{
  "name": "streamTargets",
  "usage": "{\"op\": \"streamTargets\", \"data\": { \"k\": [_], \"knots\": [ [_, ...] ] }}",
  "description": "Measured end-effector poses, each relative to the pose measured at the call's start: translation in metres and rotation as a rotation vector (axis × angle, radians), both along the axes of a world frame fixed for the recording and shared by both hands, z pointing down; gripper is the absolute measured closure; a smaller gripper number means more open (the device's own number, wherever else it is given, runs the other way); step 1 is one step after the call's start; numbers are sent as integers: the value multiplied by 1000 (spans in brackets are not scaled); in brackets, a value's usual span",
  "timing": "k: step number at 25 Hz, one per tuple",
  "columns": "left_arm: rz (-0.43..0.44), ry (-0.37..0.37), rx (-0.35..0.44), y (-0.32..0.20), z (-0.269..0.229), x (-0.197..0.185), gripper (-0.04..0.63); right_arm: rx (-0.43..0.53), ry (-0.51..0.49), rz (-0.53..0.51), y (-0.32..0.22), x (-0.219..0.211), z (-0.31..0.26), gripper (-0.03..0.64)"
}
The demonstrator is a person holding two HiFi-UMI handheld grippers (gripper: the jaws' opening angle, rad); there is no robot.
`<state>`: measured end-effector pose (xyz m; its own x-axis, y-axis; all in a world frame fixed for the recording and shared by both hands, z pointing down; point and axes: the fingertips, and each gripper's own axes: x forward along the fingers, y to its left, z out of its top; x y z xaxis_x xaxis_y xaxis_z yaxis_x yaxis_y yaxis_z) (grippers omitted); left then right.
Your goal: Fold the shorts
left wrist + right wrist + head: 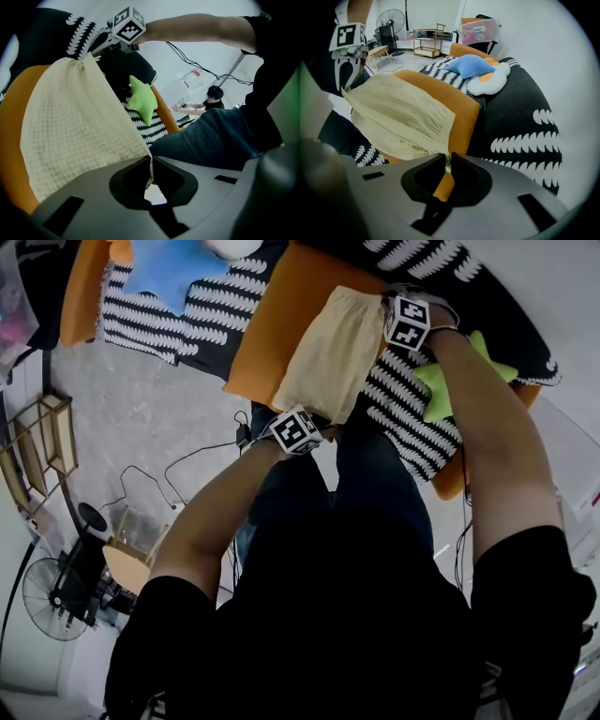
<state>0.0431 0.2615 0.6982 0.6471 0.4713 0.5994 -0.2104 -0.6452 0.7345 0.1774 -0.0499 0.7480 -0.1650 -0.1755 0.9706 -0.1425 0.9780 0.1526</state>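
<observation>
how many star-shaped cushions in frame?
2. Green star cushion on the striped blanket at the near edge; blue star cushion farther back, beside a white cushion. More may be hidden.

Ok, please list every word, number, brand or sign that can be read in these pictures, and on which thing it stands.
No text can be read in any view.
Marker cubes: only black-and-white square patterns, no letters or numbers.
Red print on the pale package on the floor: too blurred to read.
Shorts: no label or print is visible.
</observation>
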Motion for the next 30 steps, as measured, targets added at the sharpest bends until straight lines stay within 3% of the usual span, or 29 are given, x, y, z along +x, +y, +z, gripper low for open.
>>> {"op": "streamTargets", "data": {
  "k": [10,16,19,23,30],
  "knots": [
    [-62,-21,-2,20,28,37,563,27,20,50,23,23,22,578],
    [-56,-97,-21,32,53,40,561,8,30,108,40,36,33,531],
    [-66,-94,-77,36,52,43,443,-5,20,123,53,40,36,468],
    [-61,-79,-128,44,44,47,336,-37,-22,233,65,51,34,427],
    [-106,-51,-218,54,26,51,270,-96,-81,411,92,67,17,416]
  ]
}}
